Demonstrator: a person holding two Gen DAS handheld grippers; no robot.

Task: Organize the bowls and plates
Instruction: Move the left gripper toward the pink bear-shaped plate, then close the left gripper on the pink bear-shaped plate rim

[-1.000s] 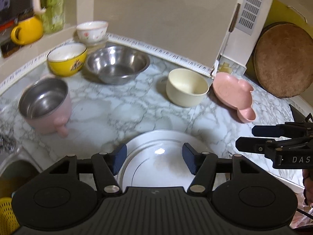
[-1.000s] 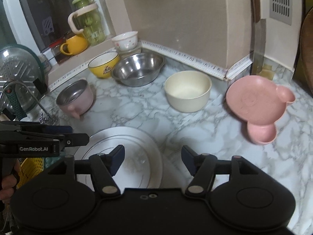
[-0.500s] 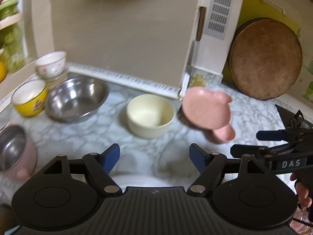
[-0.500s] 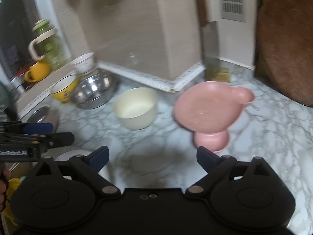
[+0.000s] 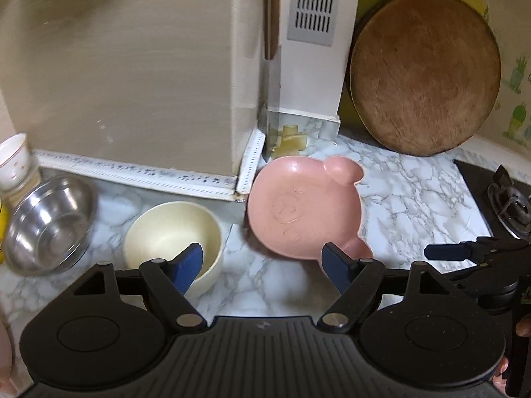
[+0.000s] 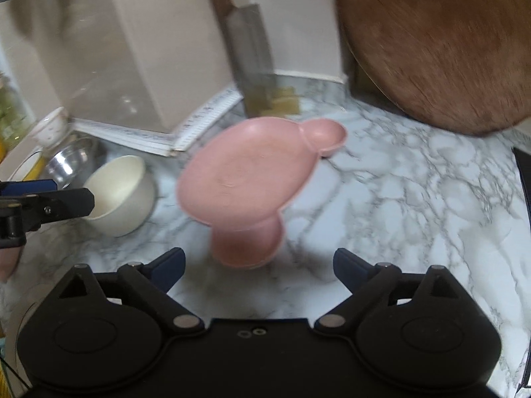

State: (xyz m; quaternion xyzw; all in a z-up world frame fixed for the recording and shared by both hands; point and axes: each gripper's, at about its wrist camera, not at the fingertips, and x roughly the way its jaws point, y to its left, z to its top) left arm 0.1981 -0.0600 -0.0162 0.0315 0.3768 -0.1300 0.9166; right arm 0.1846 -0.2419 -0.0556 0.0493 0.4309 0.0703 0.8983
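A pink pig-shaped plate (image 5: 303, 210) with two small ear cups lies on the marble counter (image 5: 408, 192); it also shows in the right wrist view (image 6: 239, 179). A cream bowl (image 5: 172, 235) stands just left of it, also in the right wrist view (image 6: 119, 192). A steel bowl (image 5: 46, 225) sits further left. My left gripper (image 5: 264, 265) is open and empty, hovering short of the plate and the cream bowl. My right gripper (image 6: 259, 262) is open and empty, right in front of the plate's near ear cup.
A round wooden cutting board (image 5: 424, 76) leans on the wall at the right. A cleaver (image 6: 252, 59) stands against the cabinet corner behind the plate. A stove edge (image 5: 497, 192) is at far right. A small white cup (image 5: 13, 162) and blurred steel bowl (image 6: 73, 159) sit far left.
Both grippers have swung right and forward from the white plate toward the pink plate, which now looms closer. Both stay open and empty.
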